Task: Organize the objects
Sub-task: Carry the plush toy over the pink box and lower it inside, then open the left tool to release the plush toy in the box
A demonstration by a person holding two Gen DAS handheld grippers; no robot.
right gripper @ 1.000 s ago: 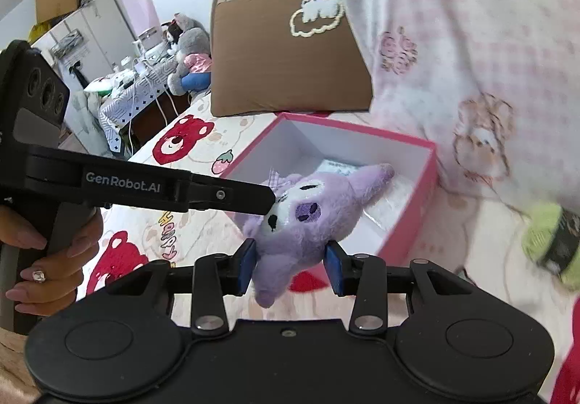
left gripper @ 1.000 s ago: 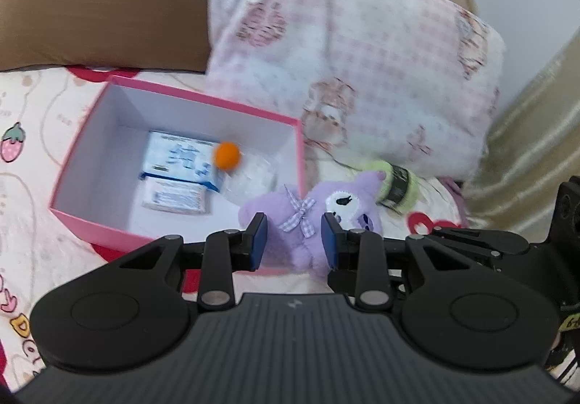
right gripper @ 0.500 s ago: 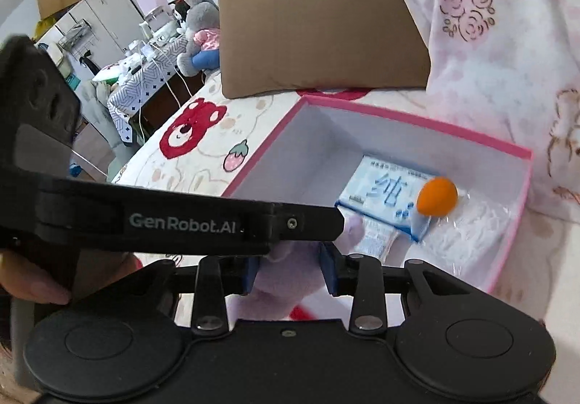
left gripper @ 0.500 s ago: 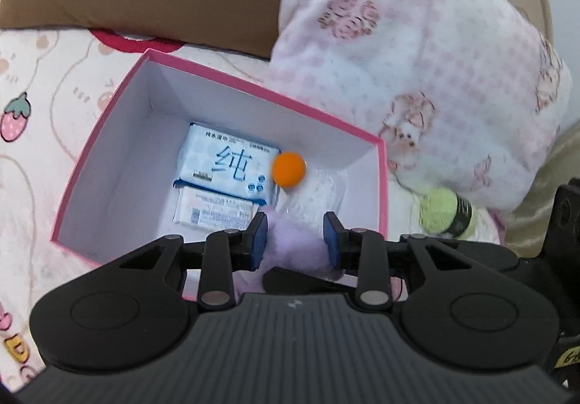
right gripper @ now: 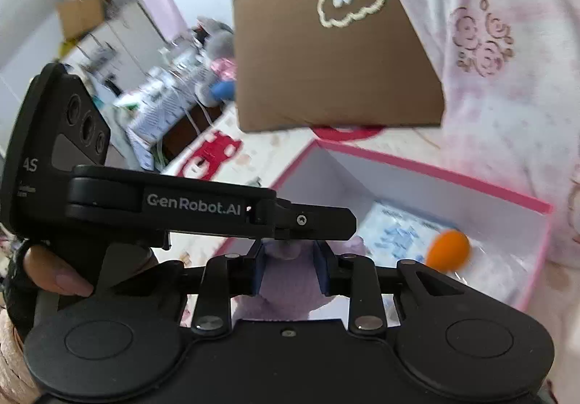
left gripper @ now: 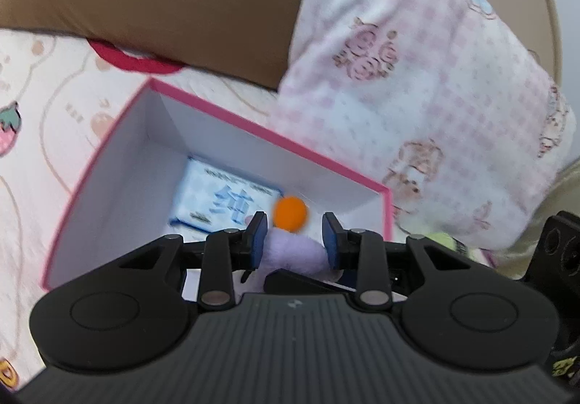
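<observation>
The right gripper [right gripper: 289, 268] was closing its jaws on the purple plush toy [right gripper: 286, 289] over the pink box [right gripper: 435, 170]; the left gripper [left gripper: 294, 240] pinched it too.

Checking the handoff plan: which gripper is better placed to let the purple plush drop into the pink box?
Probably either: both the right gripper, its jaws closing, and the left gripper hold the purple plush over the pink box.

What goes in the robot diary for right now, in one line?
holding: purple plush | grippers: left, right closing on it | over: pink box | inside: orange ball, tissue pack
</observation>
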